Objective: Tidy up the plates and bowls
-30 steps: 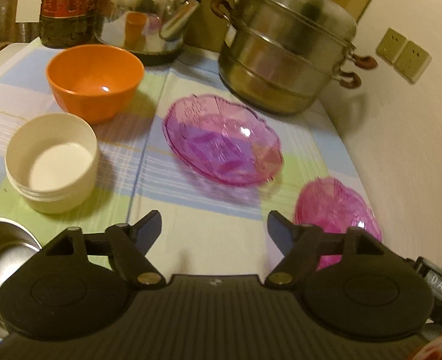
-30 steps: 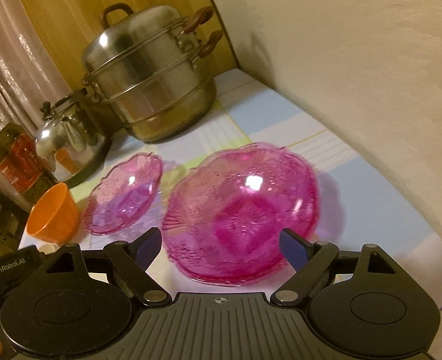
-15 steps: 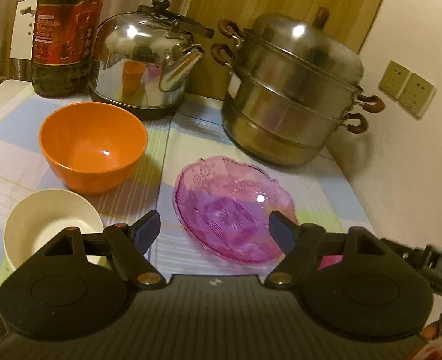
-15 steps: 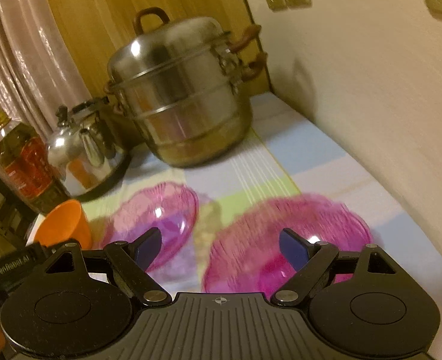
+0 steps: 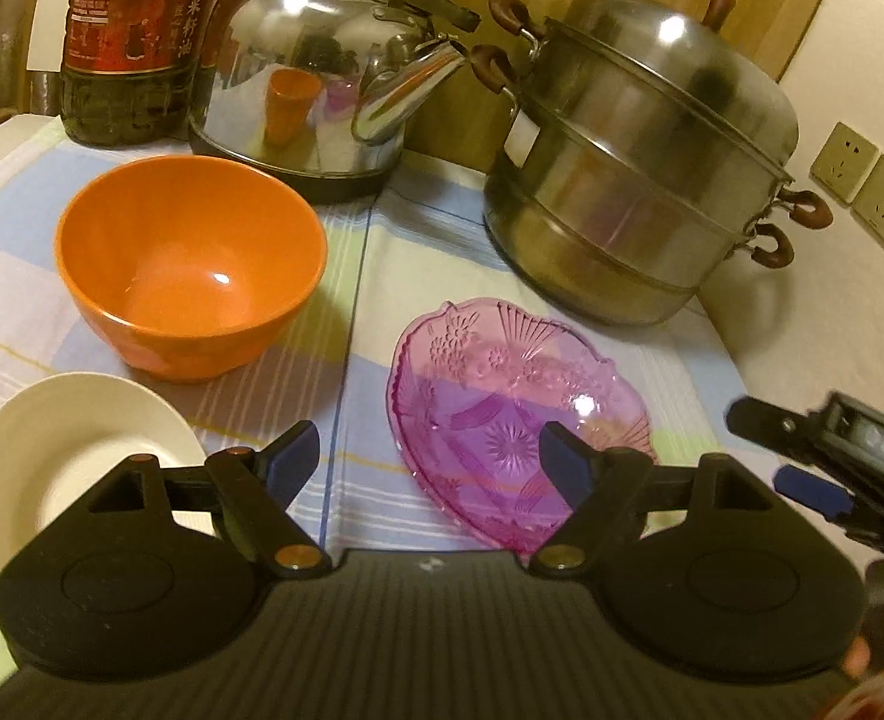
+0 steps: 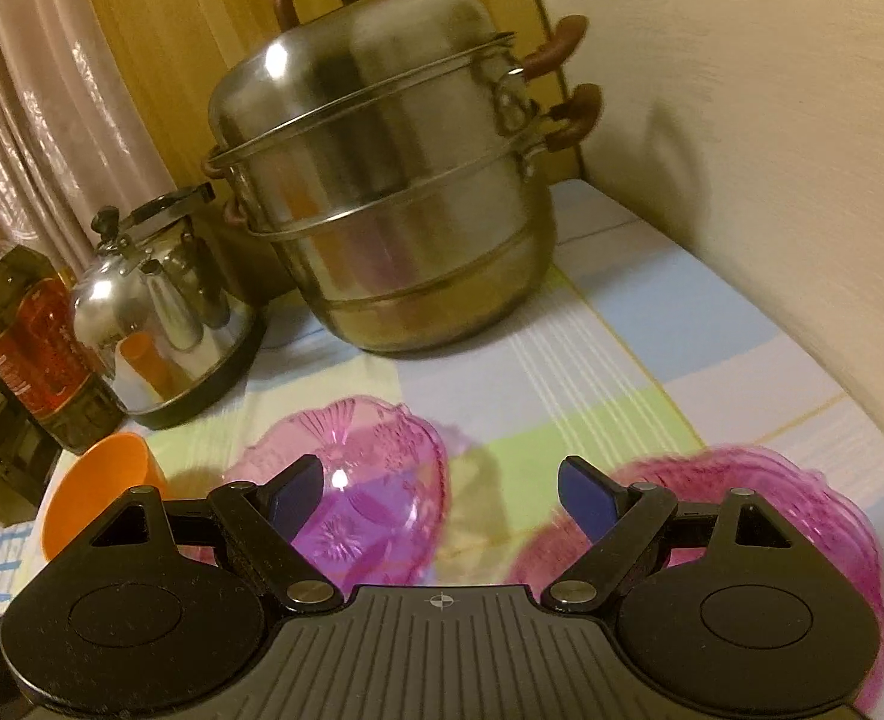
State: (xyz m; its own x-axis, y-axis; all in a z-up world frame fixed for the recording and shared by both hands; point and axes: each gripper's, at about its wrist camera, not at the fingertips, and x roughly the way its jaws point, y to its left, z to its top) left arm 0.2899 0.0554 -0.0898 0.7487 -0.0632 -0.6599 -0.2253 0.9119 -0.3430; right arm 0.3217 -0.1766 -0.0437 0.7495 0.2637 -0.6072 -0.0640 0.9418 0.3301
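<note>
- The left gripper (image 5: 427, 450) hung with its fingers spread wide and nothing between them — it looked lined up on the gap between the orange bowl (image 5: 190, 264) and the small pink glass dish (image 5: 514, 420), so probably not yet committed to either.
- The right gripper (image 6: 442, 489) was likewise wide apart and empty; the small pink dish showed behind its left finger and the larger pink dish (image 6: 802, 498) behind its right, neither touched.
- The two pink dishes lay side by side on the checked cloth (image 5: 376, 252), the smaller nearer the orange bowl — a layout that would suit nesting one in the other.
- The cream bowl (image 5: 70, 456) sat just in front of the orange bowl, at the cloth's near left, likely the bowl group.
- The steamer pot (image 5: 640, 180), kettle (image 5: 322, 78) and oil bottle (image 5: 130, 36) stood along the back, leaving the front free for sorting.
- The right tool's tip was visible at the left camera's right edge, near the small dish.
</note>
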